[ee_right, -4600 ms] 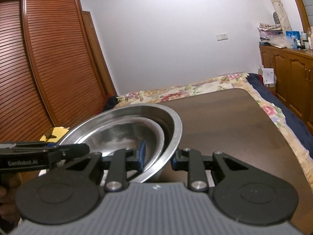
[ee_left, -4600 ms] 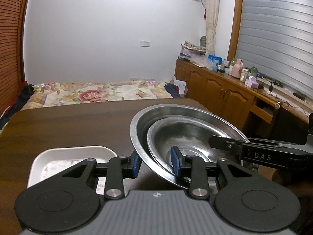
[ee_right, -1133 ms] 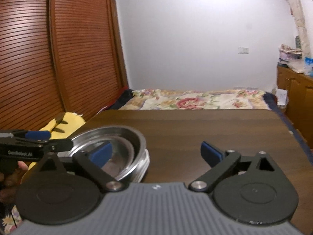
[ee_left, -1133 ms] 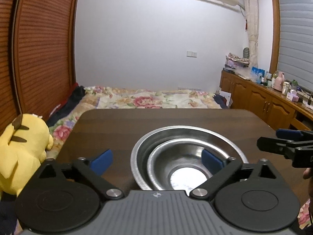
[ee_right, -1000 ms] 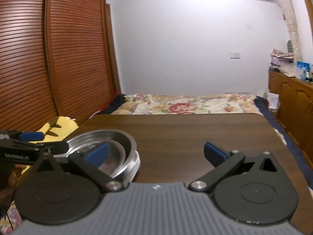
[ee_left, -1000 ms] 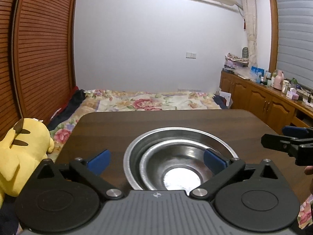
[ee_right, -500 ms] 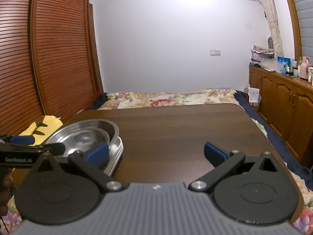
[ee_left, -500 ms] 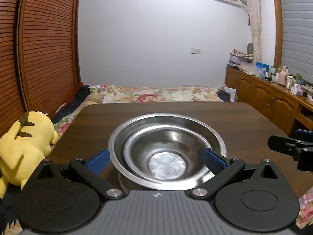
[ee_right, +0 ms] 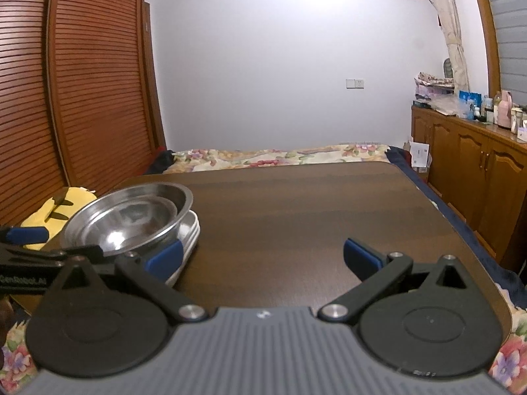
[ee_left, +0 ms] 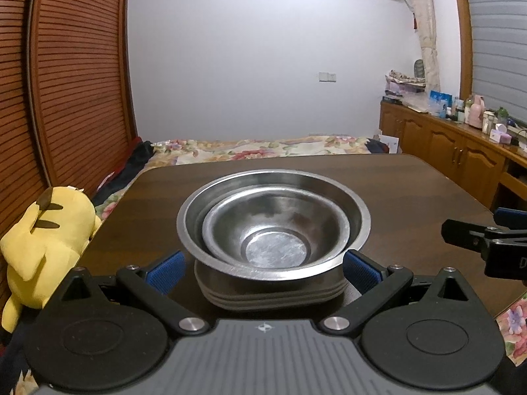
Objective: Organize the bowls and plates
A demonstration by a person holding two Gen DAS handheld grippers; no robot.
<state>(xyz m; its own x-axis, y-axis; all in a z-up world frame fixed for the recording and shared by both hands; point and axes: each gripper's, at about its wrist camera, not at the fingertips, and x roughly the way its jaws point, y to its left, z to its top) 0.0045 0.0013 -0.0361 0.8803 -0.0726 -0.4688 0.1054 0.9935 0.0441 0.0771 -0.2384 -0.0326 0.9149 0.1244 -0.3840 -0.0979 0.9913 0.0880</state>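
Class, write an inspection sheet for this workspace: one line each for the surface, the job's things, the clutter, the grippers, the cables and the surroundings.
Surface: dark wood table, mostly bare.
Job's things: small steel bowl nested in large steel bowl, both on stacked white plates, near the table's left edge.
Clutter: nothing seen on the table.
Grippers: left gripper open, astride the stack; right gripper open, over bare table.
Cables: nothing seen.
Surroundings: yellow plush, floral bed, slatted wardrobe, sideboard.

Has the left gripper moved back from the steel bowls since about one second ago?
Yes. The left gripper has drawn back toward the table's near edge: the nested steel bowls now sit wholly beyond its open fingers.
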